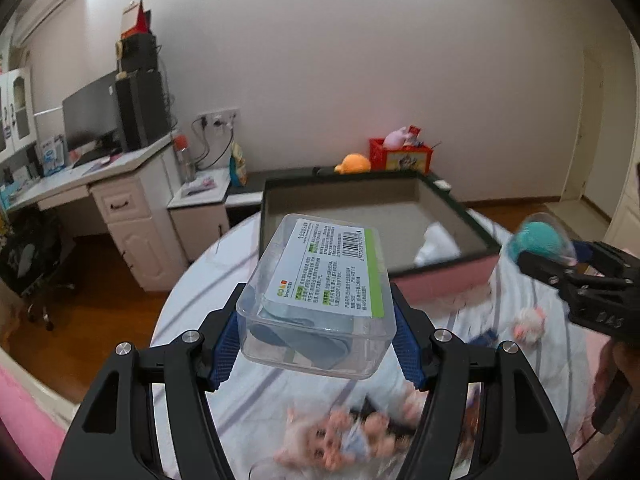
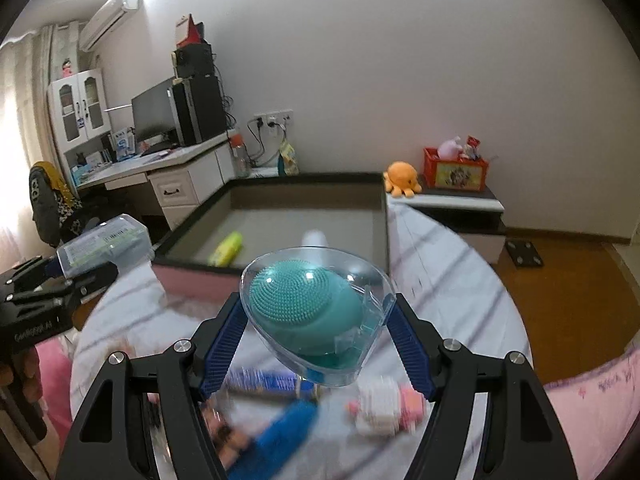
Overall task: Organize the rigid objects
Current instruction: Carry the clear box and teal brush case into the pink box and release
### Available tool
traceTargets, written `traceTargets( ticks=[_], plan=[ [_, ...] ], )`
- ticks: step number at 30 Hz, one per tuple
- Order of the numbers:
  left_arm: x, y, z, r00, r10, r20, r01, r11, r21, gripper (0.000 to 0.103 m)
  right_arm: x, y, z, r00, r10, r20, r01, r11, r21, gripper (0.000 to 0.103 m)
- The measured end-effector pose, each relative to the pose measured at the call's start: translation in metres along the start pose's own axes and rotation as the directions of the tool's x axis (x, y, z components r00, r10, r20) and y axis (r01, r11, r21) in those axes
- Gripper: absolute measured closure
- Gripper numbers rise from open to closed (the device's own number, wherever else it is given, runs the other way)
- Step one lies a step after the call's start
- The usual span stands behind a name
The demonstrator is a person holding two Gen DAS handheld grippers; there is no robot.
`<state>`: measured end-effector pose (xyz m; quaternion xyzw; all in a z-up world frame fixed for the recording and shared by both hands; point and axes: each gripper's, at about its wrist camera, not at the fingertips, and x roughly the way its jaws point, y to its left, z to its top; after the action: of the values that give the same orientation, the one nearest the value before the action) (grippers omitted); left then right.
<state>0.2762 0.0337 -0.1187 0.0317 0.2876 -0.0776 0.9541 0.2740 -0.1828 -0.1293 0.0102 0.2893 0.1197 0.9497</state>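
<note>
My left gripper [image 1: 314,344] is shut on a clear plastic box [image 1: 316,296] with a white and green printed label, held up above the striped bed sheet. My right gripper [image 2: 318,340] is shut on a clear egg-shaped case [image 2: 316,316] that holds a teal bristled brush. Each gripper shows in the other's view: the right one [image 1: 548,248] at the right edge with the teal case, the left one [image 2: 86,270] at the left edge with the box. A dark-rimmed open tray [image 1: 440,196] lies just beyond both; a yellow tube [image 2: 227,254] and a white item rest in it.
On the sheet below lie a small doll [image 1: 340,440], a white and pink toy [image 2: 386,404], a blue item [image 2: 276,440] and a blue-labelled box, all blurred. Past the tray stand an orange plush [image 2: 402,184] and a red crate [image 2: 456,174]. A desk with a monitor fills the left.
</note>
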Motion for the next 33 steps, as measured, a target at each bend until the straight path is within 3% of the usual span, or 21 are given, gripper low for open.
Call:
traceTargets(
  ticks=[6, 11, 19, 24, 26, 33],
  plan=[
    [0.049, -0.010, 0.049, 0.997, -0.063, -0.036, 0.065, 0.997, 0.043, 0.037, 0.049, 0.005, 0.041, 0.999, 0.015, -0.042, -0.017, 0.999, -0.048, 0.030],
    [0.115, -0.013, 0.080, 0.990, -0.047, -0.132, 0.055, 0.997, 0.061, 0.037, 0.105, 0.003, 0.066, 0.992, 0.004, -0.128, -0.013, 0.998, -0.068, 0.030],
    [0.188, -0.011, 0.083, 0.959, -0.059, -0.277, 0.072, 0.997, 0.037, 0.037, 0.172, -0.019, 0.067, 0.956, -0.015, -0.294, 0.000, 0.999, -0.051, 0.030],
    [0.206, -0.011, 0.077, 0.949, -0.046, -0.311, 0.055, 0.998, 0.017, 0.036, 0.185, -0.028, 0.061, 0.939, -0.011, -0.344, 0.001, 1.000, -0.030, 0.030],
    [0.208, -0.010, 0.075, 0.946, -0.036, -0.322, 0.040, 0.999, 0.006, 0.035, 0.183, -0.026, 0.061, 0.945, -0.018, -0.326, 0.003, 0.999, -0.047, 0.030],
    [0.162, 0.002, 0.079, 0.975, -0.056, -0.214, 0.042, 0.997, -0.068, 0.010, 0.139, -0.023, 0.079, 0.980, -0.025, -0.198, 0.019, 0.999, -0.033, 0.023]
  ],
)
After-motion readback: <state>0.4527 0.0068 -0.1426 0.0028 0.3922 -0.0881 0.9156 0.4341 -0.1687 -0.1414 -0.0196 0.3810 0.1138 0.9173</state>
